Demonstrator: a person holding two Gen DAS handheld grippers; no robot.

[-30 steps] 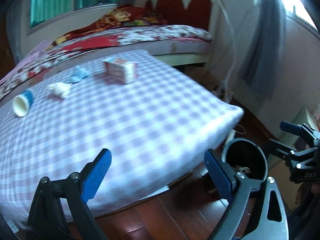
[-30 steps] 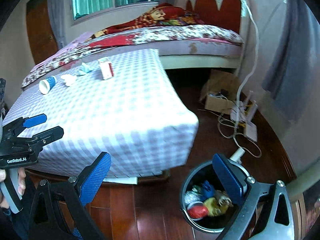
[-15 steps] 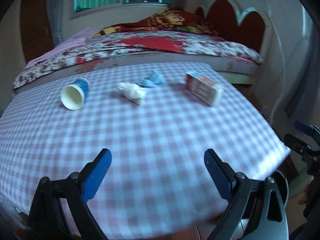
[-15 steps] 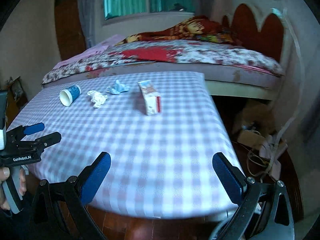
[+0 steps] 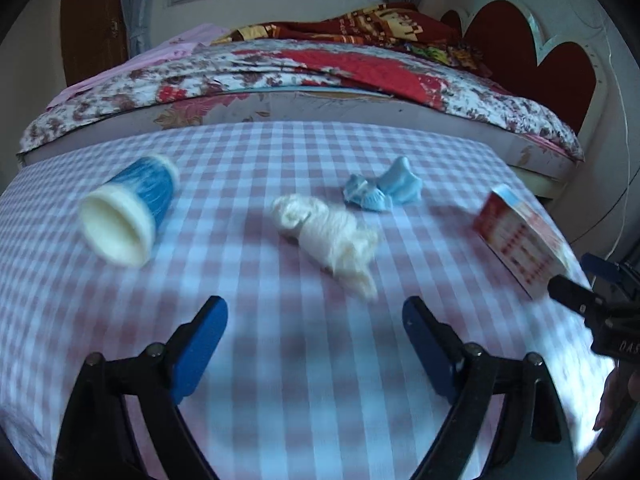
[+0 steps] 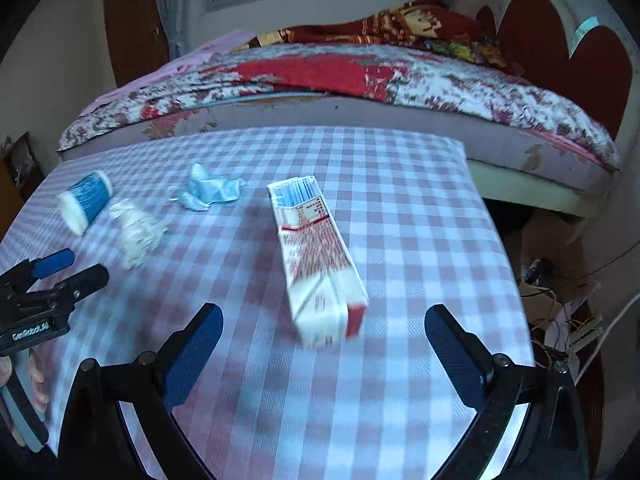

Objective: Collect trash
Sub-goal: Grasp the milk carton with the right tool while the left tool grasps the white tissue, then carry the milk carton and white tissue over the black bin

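Left wrist view: crumpled white tissue (image 5: 328, 236) lay on the checked cloth (image 5: 280, 360), just ahead of your left gripper (image 5: 316, 332).
Change: bin gone from view; you'd swung over from it.
Left gripper: spread, closing, empty.
Right gripper (image 6: 320, 344): spread, carton (image 6: 316, 256) just ahead.
Meaning: next pickups lined up.

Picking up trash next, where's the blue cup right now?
The cup lies on its side at the left of the checked table in both views, left of the white wad.

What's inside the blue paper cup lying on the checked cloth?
The blue paper cup lies on its side; its pale inner wall shows, nothing visible inside. Blur and angle hide its bottom.
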